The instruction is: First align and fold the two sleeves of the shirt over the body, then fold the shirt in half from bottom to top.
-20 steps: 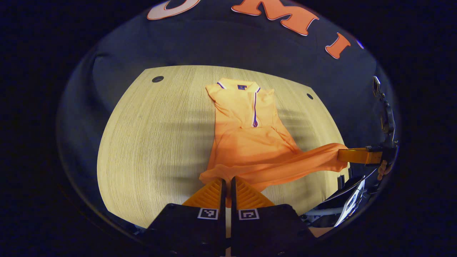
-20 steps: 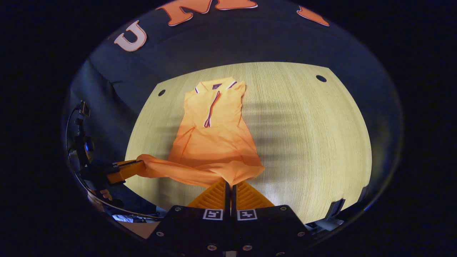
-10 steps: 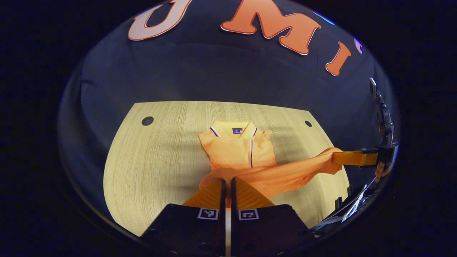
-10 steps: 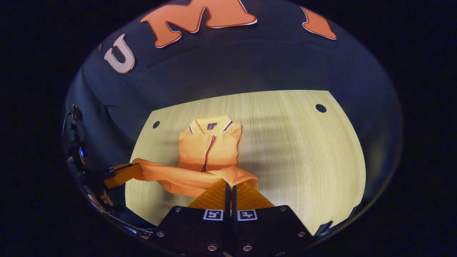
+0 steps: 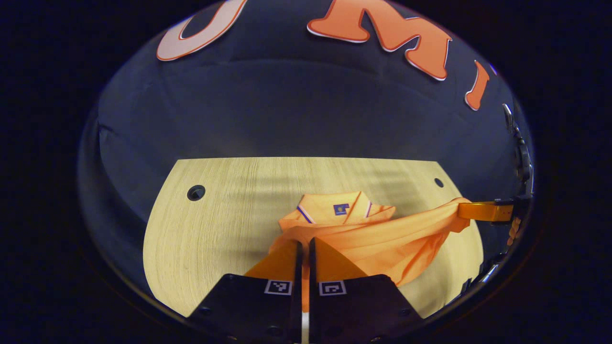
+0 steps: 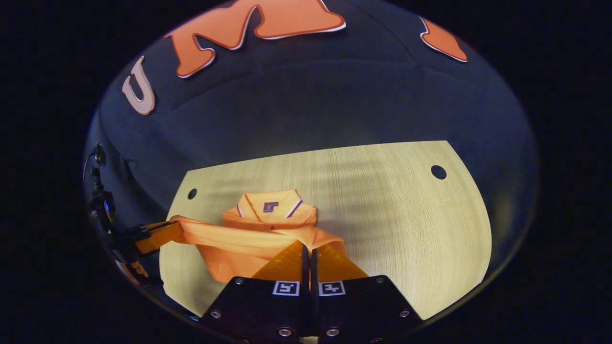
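Table (image 5: 215,224) carries the shirt (image 5: 382,239), collar at the far end, hem edge lifted and stretched crosswise over the body. Left gripper (image 5: 303,248) and right gripper (image 6: 306,251), both level and pointing fwd, each pinch a hem corner, fingers closed on the cloth.

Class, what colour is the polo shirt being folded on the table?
Orange, with dark-and-white collar trim; the polo shirt shows best in the right gripper view.

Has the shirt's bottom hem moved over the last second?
Yes. The hem, pinched by both grippers, has travelled up the table toward the collar, now covering the placket.
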Motion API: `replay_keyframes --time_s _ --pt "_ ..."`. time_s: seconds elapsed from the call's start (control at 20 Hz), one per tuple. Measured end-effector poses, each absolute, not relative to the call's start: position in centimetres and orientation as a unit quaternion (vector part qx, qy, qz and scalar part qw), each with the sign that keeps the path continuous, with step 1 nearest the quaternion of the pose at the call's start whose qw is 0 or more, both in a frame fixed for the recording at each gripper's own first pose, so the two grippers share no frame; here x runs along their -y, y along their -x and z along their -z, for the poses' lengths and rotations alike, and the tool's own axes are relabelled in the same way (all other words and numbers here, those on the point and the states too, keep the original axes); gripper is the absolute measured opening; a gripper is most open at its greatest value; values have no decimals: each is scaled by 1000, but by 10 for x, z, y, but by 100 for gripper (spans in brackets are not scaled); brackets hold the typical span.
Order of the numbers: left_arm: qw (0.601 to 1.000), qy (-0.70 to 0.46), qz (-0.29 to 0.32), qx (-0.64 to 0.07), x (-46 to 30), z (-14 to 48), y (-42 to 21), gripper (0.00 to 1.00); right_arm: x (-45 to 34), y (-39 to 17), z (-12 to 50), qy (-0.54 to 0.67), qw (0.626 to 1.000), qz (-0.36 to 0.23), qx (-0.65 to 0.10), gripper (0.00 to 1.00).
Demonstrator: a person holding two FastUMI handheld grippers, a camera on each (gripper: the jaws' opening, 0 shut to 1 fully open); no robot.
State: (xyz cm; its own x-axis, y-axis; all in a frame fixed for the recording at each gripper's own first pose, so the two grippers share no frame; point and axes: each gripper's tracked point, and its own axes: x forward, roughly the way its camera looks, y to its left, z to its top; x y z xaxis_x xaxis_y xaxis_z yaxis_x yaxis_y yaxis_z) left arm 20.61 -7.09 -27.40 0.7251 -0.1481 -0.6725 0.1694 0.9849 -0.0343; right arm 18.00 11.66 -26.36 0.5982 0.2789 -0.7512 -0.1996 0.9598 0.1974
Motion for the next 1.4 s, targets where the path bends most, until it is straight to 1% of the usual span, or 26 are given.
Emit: replay_keyframes --time_s 0.15,0.3,0.5,0.55,0.6,0.65,0.7,0.75,0.85,0.9,0.95,1.0,1.05,1.1,1.3,1.4 --pt "921 -34 82 -379 72 307 -231 6 -123 -210 299 -46 890 -120 -438 0" --pt "914 -26 74 -398 75 340 -244 6 -124 -230 330 -46 884 -102 -453 1" --pt "915 -29 68 -398 74 358 -264 6 -123 -248 357 -49 884 -87 -457 2" --pt "917 -40 51 -393 66 363 -271 6 -122 -252 358 -39 887 -84 -453 6" --pt "920 -44 40 -388 59 366 -276 11 -122 -255 365 -31 890 -82 -448 12" --pt "922 -40 38 -384 60 366 -277 16 -124 -254 368 -29 890 -86 -447 25" --pt "923 -32 36 -383 61 366 -278 22 -126 -252 364 -31 890 -91 -446 30" --pt "923 -21 37 -382 61 365 -276 22 -127 -252 364 -28 890 -93 -445 51" --pt "922 -10 42 -386 65 367 -272 65 -124 -249 359 -18 893 -94 -440 92" --pt "920 -9 42 -389 65 365 -269 87 -124 -248 356 -14 895 -93 -437 96" --pt "921 -8 36 -387 64 361 -268 87 -125 -246 351 -13 897 -95 -431 98" --pt "924 -7 30 -380 62 354 -267 90 -125 -244 345 -13 899 -98 -427 98" --pt "929 -6 24 -369 60 347 -266 97 -126 -242 339 -12 902 -100 -421 98" --pt "934 -5 18 -356 57 336 -266 100 -127 -241 331 -13 905 -104 -413 98" --pt "956 -15 -2 -293 47 275 -254 100 -131 -227 286 -17 921 -119 -371 98" --pt "966 -10 5 -257 51 236 -241 100 -129 -217 256 -14 932 -124 -340 98"
